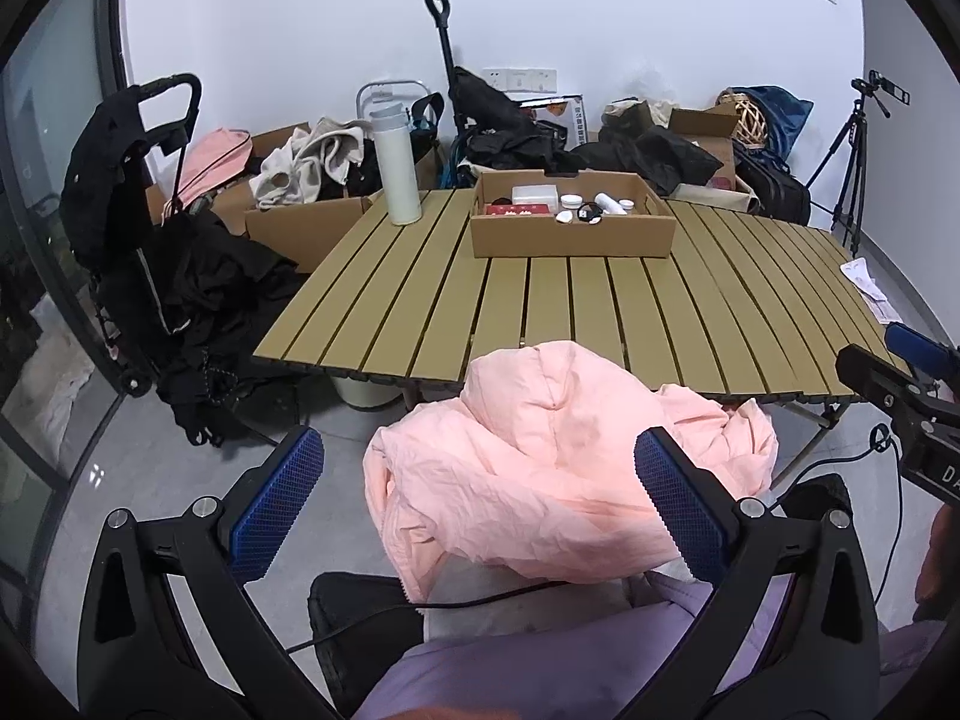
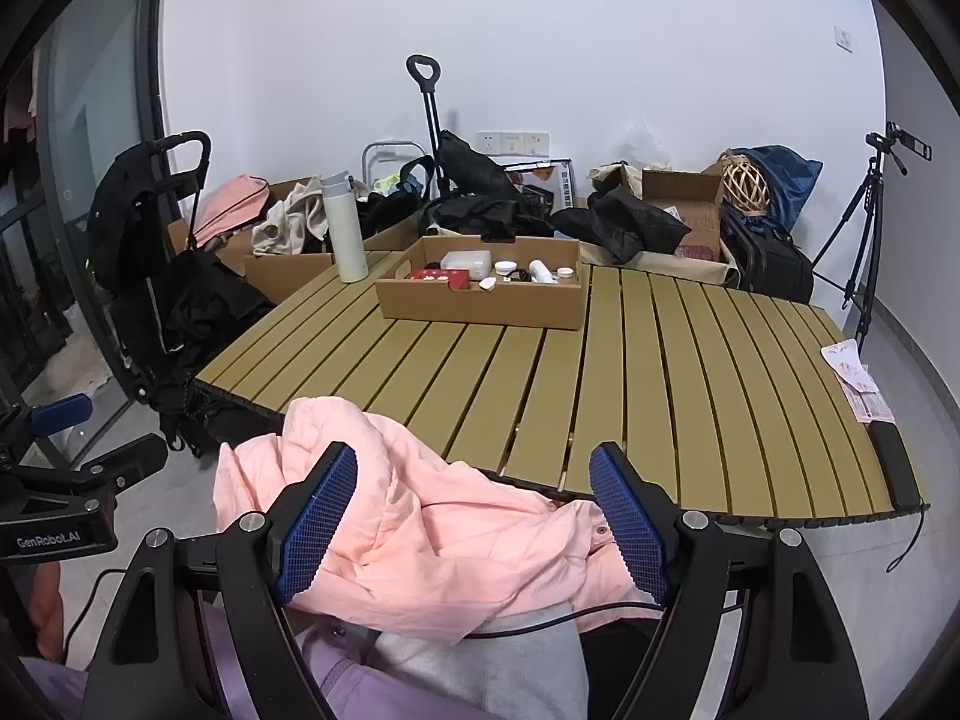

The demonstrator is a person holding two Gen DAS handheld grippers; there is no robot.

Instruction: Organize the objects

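Note:
A crumpled pink padded jacket (image 1: 540, 462) (image 2: 420, 516) lies bunched on the person's lap, its top resting against the near edge of the slatted table (image 1: 600, 306) (image 2: 660, 372). My left gripper (image 1: 480, 498) hangs open just above the jacket, its blue pads wide apart and gripping nothing. My right gripper (image 2: 474, 522) is open too, over the same jacket, fingers apart. A cardboard tray (image 1: 570, 234) (image 2: 480, 300) of small white jars and boxes sits at the table's far side. Beside the tray stands a white bottle (image 1: 396, 165) (image 2: 345, 228).
A black phone-like slab (image 2: 894, 468) and papers (image 2: 855, 384) lie at the table's right edge. Behind the table are boxes with clothes (image 1: 312, 162), a black trolley (image 1: 144, 228), a wicker ball (image 2: 744, 186) and a tripod (image 2: 870, 228). A cable (image 2: 540, 624) crosses the lap.

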